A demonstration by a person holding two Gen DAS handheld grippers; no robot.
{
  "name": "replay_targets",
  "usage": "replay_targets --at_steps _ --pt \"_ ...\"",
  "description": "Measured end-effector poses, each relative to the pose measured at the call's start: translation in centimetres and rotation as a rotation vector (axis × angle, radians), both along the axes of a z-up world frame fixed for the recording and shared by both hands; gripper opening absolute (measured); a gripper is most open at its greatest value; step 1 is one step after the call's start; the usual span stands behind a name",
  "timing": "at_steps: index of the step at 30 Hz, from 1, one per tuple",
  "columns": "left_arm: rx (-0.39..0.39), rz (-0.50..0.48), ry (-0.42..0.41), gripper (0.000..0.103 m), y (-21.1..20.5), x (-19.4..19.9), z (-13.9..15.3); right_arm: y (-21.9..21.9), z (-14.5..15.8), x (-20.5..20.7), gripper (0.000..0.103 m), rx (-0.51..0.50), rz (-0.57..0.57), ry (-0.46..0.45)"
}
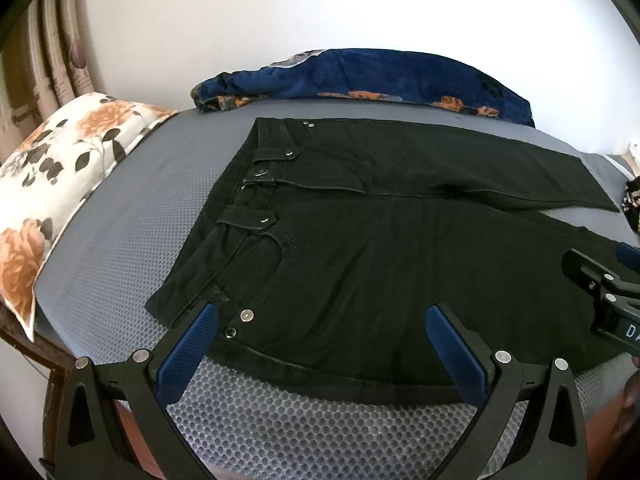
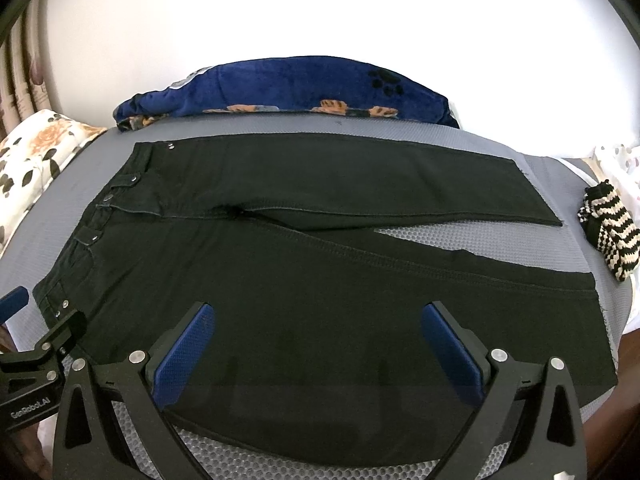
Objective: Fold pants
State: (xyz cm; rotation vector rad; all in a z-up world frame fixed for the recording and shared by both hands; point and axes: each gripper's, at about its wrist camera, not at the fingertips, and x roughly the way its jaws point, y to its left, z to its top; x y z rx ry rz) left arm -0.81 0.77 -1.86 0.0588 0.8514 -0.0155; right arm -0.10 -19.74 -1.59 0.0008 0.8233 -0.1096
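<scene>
Black pants point(image 1: 380, 248) lie flat on a grey mesh bed cover point(image 1: 132, 208), waistband to the left, both legs running right. They also show in the right wrist view point(image 2: 304, 280). My left gripper point(image 1: 320, 344) is open, its blue pads over the near edge by the waistband corner. My right gripper point(image 2: 320, 344) is open over the near leg's edge. The right gripper also shows at the right of the left wrist view point(image 1: 600, 284). The left gripper shows at the left of the right wrist view point(image 2: 36, 332).
A floral pillow point(image 1: 52, 184) lies at the left of the bed. A blue floral blanket point(image 1: 360, 80) is bunched along the far side against a white wall. A striped knitted item point(image 2: 608, 232) lies at the right by the leg hems.
</scene>
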Motion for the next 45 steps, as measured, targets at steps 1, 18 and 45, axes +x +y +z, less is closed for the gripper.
replay_targets --at_steps 1,18,45 --pt "0.000 -0.002 0.000 0.103 0.0 0.0 0.0 0.0 0.0 0.0 0.102 -0.001 0.001 -0.001" --pt "-0.061 -0.018 -0.008 0.103 1.8 3.6 2.8 1.3 -0.5 0.5 0.102 0.080 0.124 0.009" --pt "-0.375 -0.043 0.078 0.088 12.2 23.0 3.1 1.0 1.6 9.6 0.100 0.135 0.210 -0.045"
